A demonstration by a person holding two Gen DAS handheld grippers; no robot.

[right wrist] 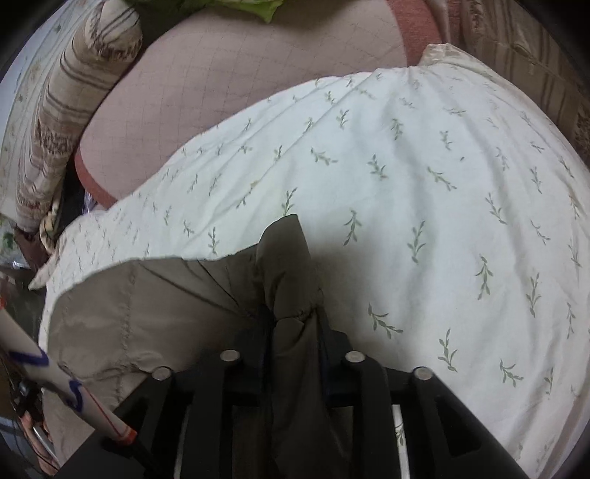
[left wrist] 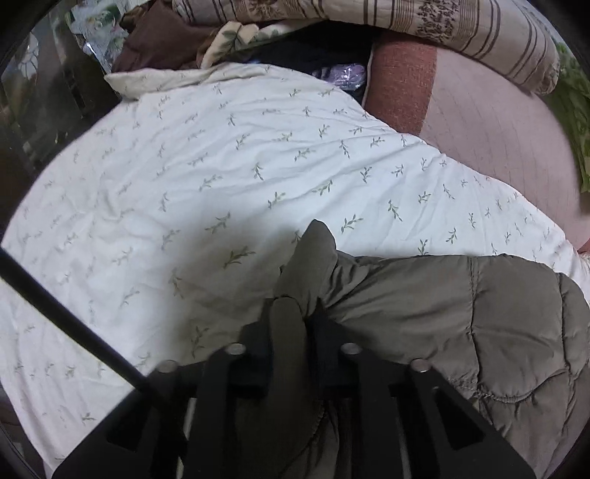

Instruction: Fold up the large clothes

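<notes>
An olive-grey quilted puffer jacket (left wrist: 479,324) lies over a white sheet printed with green sprigs (left wrist: 221,165). My left gripper (left wrist: 291,306) is shut on a bunched edge of the jacket, which spreads away to its right. In the right wrist view the same jacket (right wrist: 147,313) spreads to the left, and my right gripper (right wrist: 295,313) is shut on a folded flap of it that sticks up between the fingers. The white sheet (right wrist: 405,184) fills the area beyond and to the right.
A pink quilted mattress cover (left wrist: 497,129) with a rust-red band (left wrist: 402,81) lies beyond the sheet. A striped floral bolster (left wrist: 461,29) and piled dark clothes (left wrist: 158,40) lie at the far edge. The bolster also shows in the right wrist view (right wrist: 73,92).
</notes>
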